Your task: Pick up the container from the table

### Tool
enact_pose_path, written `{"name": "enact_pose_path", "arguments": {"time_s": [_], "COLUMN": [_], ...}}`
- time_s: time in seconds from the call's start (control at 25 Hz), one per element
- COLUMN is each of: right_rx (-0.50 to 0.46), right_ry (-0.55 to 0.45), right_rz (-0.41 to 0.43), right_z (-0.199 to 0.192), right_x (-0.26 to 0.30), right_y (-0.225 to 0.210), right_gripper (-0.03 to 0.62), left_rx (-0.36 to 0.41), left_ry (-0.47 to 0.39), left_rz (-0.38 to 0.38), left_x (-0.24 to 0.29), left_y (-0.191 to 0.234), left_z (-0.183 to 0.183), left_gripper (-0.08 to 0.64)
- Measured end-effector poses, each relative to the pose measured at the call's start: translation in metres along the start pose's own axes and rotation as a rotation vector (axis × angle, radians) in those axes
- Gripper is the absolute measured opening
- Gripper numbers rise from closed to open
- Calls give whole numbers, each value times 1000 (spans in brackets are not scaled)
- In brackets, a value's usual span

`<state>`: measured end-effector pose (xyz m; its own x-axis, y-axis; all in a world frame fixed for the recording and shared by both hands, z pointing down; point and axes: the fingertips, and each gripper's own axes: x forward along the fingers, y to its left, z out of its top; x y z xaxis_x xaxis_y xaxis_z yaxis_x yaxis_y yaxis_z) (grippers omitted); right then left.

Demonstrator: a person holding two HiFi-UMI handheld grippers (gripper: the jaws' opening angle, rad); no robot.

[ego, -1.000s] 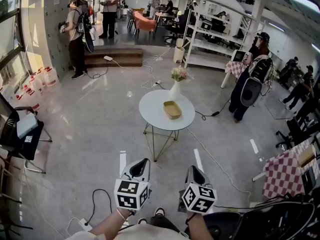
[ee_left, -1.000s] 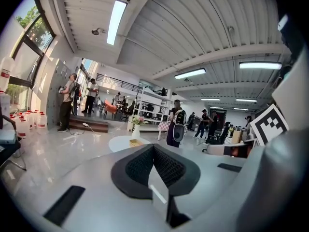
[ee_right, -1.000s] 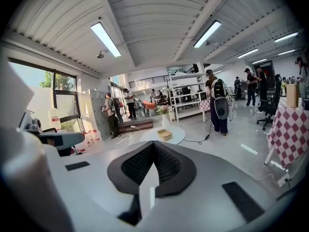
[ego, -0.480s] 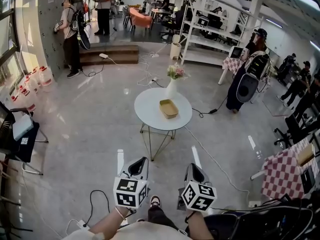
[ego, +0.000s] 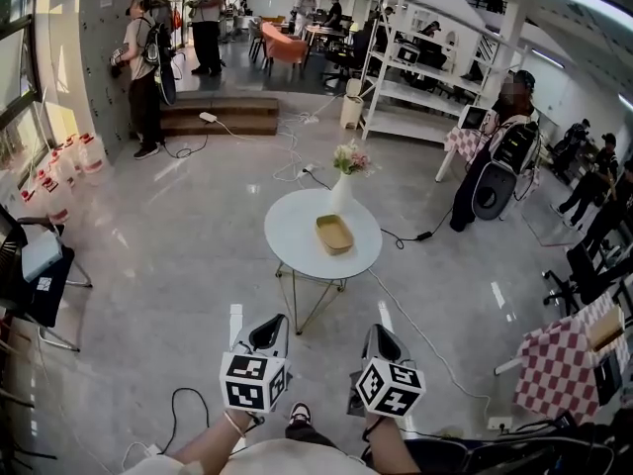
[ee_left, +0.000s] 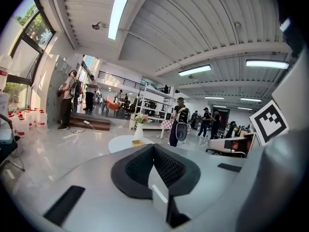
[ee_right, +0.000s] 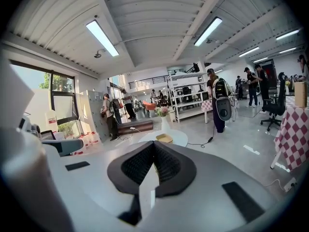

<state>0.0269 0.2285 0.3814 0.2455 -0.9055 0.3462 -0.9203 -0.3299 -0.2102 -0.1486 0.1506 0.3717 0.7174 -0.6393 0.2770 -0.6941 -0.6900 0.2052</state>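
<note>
The container (ego: pixel 334 234) is a shallow tan tray lying on a round white table (ego: pixel 293 234), beside a white vase of flowers (ego: pixel 342 188). My two grippers are low in the head view, well short of the table and side by side. The left gripper (ego: pixel 271 328) and the right gripper (ego: pixel 382 333) both point toward the table. In the left gripper view, the left gripper (ee_left: pixel 153 147) has its pads together and holds nothing, with the container (ee_left: pixel 138 142) small beyond it. The right gripper (ee_right: pixel 154 144) is likewise shut and empty, and the container (ee_right: pixel 164 138) is far ahead.
Cables (ego: pixel 425 336) trail over the glossy floor around the table. A black chair (ego: pixel 35 280) stands at the left, a checkered table (ego: pixel 566 346) at the right. A person with a backpack (ego: pixel 495 171) stands right of the table, with white shelving (ego: pixel 425 72) behind. Other people stand farther back.
Both grippers have moved forward toward the table, which now sits a little nearer in the head view. Their jaws have stayed shut.
</note>
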Motion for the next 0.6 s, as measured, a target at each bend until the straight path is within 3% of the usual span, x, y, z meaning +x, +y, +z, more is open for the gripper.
{"name": "enact_pose_path", "arguments": {"time_s": [0.6], "right_rx": [-7], "right_ry": [14], "right_rz": [32], "right_z": [28], "right_x": [62], "right_y": [-11], "right_gripper": [25], "left_rx": [-7], "left_ry": [9], "left_rz": [32], "left_x": [58], "left_y": [16], "left_z": [20], "left_gripper": [17]}}
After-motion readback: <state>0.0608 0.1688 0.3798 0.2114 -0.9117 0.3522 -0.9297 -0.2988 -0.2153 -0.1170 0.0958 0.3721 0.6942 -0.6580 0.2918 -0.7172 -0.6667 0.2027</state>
